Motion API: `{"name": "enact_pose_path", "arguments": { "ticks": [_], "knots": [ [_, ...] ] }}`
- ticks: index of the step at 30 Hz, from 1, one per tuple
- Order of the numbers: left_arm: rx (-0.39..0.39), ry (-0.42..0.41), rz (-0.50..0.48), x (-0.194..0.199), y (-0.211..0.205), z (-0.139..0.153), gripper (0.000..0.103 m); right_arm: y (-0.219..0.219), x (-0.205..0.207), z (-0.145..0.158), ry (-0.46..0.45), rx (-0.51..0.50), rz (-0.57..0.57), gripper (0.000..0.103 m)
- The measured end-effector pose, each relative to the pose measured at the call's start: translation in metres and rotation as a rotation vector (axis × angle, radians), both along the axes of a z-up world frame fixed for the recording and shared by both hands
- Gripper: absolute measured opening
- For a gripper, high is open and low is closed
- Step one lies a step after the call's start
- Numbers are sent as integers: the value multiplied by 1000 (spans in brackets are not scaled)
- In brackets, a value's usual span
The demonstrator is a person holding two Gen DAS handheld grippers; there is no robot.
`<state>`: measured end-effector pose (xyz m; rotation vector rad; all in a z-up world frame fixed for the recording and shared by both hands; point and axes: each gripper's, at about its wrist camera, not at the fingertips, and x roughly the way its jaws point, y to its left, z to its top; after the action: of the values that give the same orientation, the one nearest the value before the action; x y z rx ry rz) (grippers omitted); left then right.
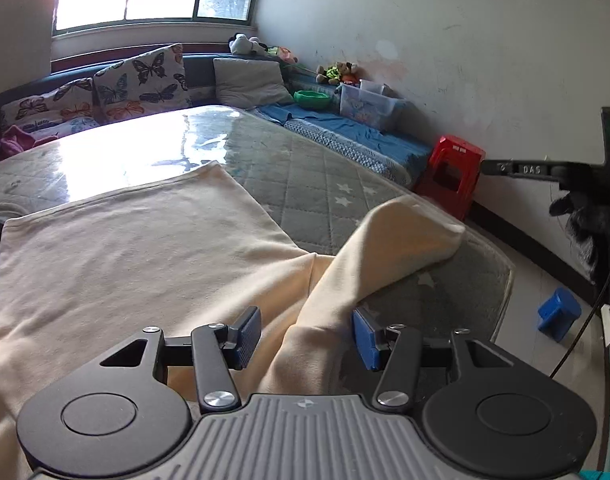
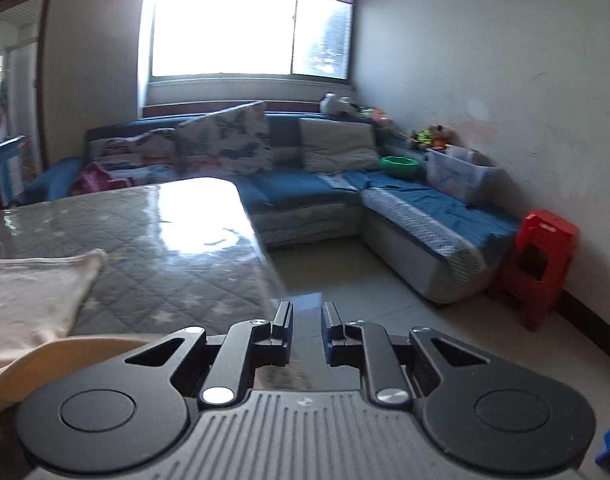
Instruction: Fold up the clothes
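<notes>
Living room, bright window behind blue corner sofa [image 1: 345, 136], butterfly-print cushions [image 1: 141, 80], red plastic stool [image 1: 451, 176] by wall.

Left wrist view: cream long-sleeved cotton garment [image 1: 137, 248] spread flat on grey quilted star-print table [image 1: 325, 184]. Sleeve runs up between the pads of left claw [image 1: 307, 338]; jaws about half open, pads not pressing cloth.

Right wrist view: right claw [image 2: 307, 332] past table edge, over tiled floor [image 2: 345, 276]; jaws nearly closed, narrow gap, nothing held. Garment at lower left, on table.

Cream garment [image 1: 145, 256], grey star-quilted table cover [image 1: 325, 184], butterfly-print cushions [image 1: 141, 80], red stool [image 1: 453, 172].
</notes>
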<state>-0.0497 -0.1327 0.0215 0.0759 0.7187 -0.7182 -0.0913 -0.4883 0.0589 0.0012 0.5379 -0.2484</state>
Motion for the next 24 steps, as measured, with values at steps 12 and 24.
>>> {"name": "enact_pose_path", "arguments": {
  "ticks": [12, 24],
  "knots": [
    [30, -20, -22, 1, -10, -6, 43, 27, 63, -34, 172, 71, 198, 31],
    [3, -31, -70, 1, -13, -6, 11, 16, 92, -33, 157, 95, 252, 5]
  ]
}}
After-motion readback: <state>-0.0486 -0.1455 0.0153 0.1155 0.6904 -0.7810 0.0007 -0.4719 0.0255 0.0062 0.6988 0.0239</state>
